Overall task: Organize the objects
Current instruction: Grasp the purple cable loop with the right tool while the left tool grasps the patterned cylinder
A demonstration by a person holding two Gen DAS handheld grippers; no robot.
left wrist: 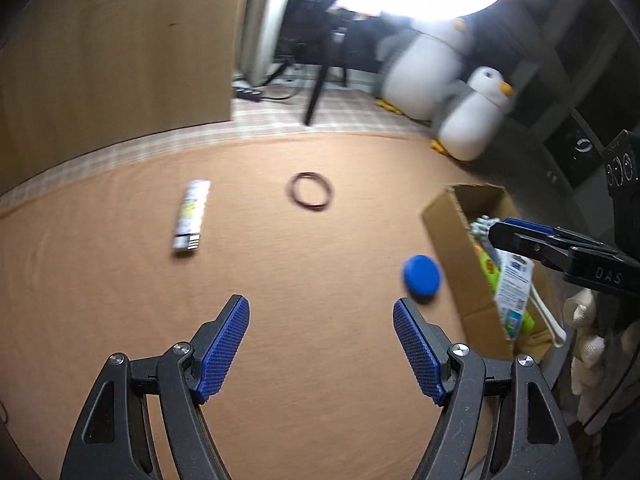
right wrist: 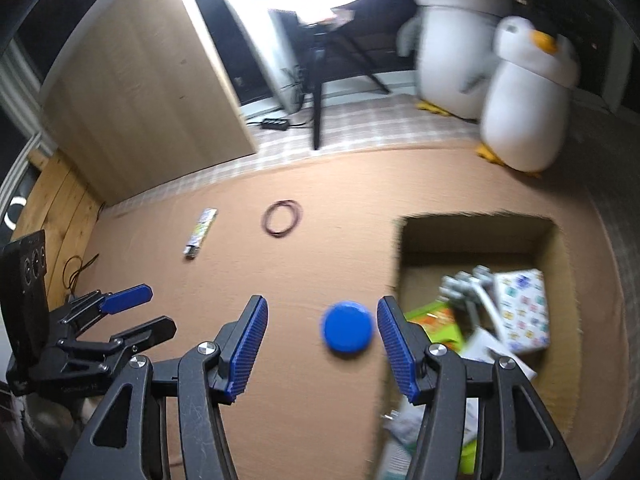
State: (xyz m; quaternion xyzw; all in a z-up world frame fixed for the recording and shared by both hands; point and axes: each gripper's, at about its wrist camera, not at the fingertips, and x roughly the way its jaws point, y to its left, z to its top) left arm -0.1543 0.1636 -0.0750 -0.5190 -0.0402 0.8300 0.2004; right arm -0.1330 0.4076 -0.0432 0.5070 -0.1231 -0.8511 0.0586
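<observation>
Blue round plastic cap [right wrist: 347, 334] sits beside brown cardboard box [right wrist: 558, 252]; my right hand-held gripper [right wrist: 320, 330] hangs wide open, empty, next closing on it.

My right gripper [right wrist: 322, 340] has its arms cut off at the bottom edge, and its right finger [right wrist: 394, 350] covers the near-left corner of the cardboard box [right wrist: 476, 240]. Just right of that claw, the box contents [right wrist: 516, 312] smear together with motion blur; I cannot tell what most items are. Ahead of the left gripper [left wrist: 321, 344], the print on the small flat packet [left wrist: 192, 216] is too blurred to read. The two plush penguins [right wrist: 524, 96], far ahead and right, are blurred, the larger one's head cropped at the top.
</observation>
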